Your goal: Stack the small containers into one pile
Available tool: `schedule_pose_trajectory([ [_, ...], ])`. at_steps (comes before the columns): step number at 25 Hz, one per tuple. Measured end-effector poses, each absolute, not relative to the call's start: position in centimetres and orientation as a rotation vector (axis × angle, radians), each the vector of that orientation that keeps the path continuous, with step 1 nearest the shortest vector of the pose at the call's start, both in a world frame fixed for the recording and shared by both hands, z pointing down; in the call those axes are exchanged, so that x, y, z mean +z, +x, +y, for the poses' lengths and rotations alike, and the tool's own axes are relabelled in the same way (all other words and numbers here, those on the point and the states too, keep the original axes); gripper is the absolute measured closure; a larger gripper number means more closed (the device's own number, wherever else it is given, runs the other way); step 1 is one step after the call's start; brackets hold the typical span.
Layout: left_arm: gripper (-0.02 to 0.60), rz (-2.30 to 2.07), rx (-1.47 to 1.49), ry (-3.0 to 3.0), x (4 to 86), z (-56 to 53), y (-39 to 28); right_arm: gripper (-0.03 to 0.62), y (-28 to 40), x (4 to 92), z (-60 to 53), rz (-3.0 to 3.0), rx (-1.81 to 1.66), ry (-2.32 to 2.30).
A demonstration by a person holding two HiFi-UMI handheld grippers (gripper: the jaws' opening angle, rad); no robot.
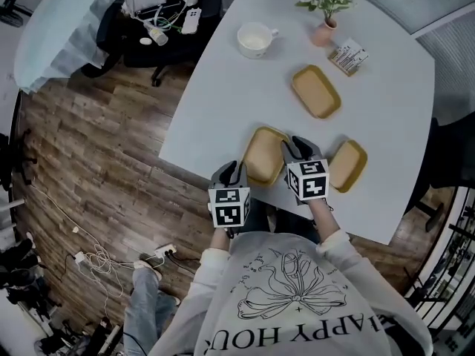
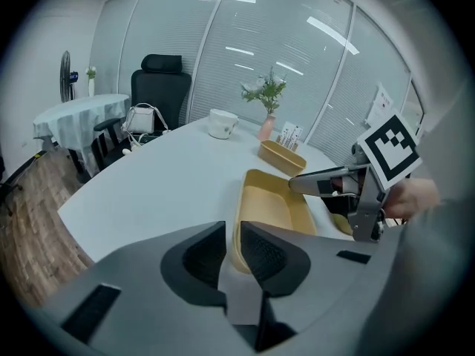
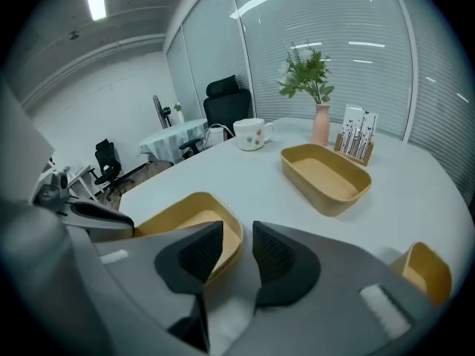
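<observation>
Three shallow yellow containers lie on the white table [image 1: 386, 87]. The nearest container [image 1: 265, 154] sits at the front edge between my two grippers. My left gripper [image 2: 231, 252] is at that container's [image 2: 271, 206] near left corner, its jaws narrowly apart with the rim showing in the gap. My right gripper [image 3: 237, 249] straddles the right rim of the same container [image 3: 189, 225], jaws open with a gap on both sides of the wall. A second container [image 1: 315, 91] lies farther back, and a third [image 1: 347, 165] is just right of my right gripper.
A white cup [image 1: 255, 38], a pink vase of flowers [image 1: 324, 30] and a small card holder [image 1: 348, 56] stand at the table's far side. A black chair with a bag and cables [image 1: 159, 10] is beyond the left edge, over the wood floor.
</observation>
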State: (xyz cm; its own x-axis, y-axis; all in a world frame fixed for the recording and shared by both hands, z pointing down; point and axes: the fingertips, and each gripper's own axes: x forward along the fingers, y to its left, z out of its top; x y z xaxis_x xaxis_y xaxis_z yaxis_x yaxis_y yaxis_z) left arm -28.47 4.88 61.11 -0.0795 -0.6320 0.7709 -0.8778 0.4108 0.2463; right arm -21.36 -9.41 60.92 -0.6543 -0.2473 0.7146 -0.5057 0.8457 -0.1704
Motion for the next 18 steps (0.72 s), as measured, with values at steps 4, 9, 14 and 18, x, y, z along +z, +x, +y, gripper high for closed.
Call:
schedule_pose_trajectory([
  [4, 0.552, -1.765, 0.372, 1.329, 61.7, 4.6, -28.4, 0.515, -21.4, 62.1, -9.4, -2.256, 0.509, 0.569],
  [9, 0.554, -1.748, 0.356, 1.369, 60.8, 4.1, -28.3, 0.553, -21.1, 61.2, -9.6, -2.268, 0.560, 0.656],
  [14, 0.554, -1.739, 0.350, 1.485, 57.5, 2.2, -27.9, 0.556, -19.4, 57.4, -11.0, -2.321, 0.616, 0.786],
  [18, 0.554, -1.726, 0.352, 1.635, 53.8, -0.9, -26.4, 0.556, -16.2, 53.1, -12.8, -2.357, 0.698, 0.966],
])
